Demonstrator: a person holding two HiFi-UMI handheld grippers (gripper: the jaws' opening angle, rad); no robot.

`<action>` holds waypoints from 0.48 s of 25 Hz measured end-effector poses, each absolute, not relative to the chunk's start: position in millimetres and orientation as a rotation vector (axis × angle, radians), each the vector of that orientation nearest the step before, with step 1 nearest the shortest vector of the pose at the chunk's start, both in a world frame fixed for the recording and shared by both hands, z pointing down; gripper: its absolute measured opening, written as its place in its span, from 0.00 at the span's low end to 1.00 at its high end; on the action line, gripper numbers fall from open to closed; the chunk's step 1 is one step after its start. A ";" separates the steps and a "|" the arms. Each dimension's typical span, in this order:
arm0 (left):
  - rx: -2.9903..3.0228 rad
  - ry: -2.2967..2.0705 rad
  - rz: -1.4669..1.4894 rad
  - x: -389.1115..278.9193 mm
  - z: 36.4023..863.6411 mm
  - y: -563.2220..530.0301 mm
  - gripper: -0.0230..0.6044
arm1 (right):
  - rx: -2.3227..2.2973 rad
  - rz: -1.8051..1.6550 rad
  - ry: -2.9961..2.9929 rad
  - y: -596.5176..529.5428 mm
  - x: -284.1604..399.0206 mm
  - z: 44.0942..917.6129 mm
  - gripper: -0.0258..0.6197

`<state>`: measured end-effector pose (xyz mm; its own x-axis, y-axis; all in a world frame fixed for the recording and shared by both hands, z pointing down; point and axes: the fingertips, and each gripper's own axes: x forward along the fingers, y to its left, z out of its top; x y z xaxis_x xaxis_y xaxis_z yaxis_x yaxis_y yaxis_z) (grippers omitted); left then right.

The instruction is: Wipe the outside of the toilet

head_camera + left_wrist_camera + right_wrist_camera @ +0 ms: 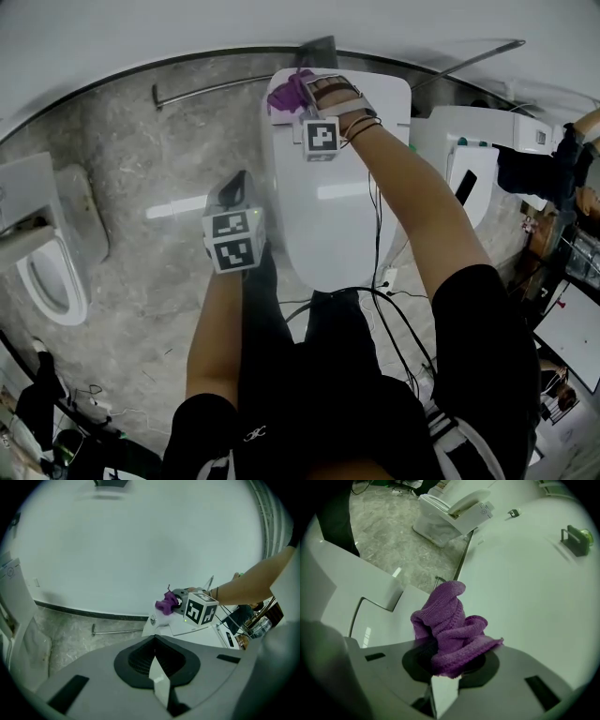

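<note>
You're pinching the purple cloth [450, 625] in the right gripper [444, 679], bunched and sticking out past the jaws. You're holding it at the rear left corner of the toilet [328, 206], close to the wall [187, 28]; contact is unclear. The toilet lid is lying shut. You're holding the left gripper [234, 202] over the floor [141, 187] just left of the toilet, jaws pressed together with nothing between them. A second toilet [52, 272] is sitting well apart at far left.
</note>
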<state>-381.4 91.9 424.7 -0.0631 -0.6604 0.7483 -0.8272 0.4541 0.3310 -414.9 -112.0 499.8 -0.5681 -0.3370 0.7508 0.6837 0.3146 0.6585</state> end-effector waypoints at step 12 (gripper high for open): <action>1.230 -1.788 0.249 -323.5 435.6 52.8 0.05 | -0.234 -1.421 -1.607 -183.4 -350.6 506.5 0.17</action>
<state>-323.5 52.8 435.6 -0.0758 -0.6332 0.7703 -0.8195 0.4797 0.3137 -350.6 -183.4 506.5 -0.5356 -0.4223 0.7313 0.6738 0.3083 0.6716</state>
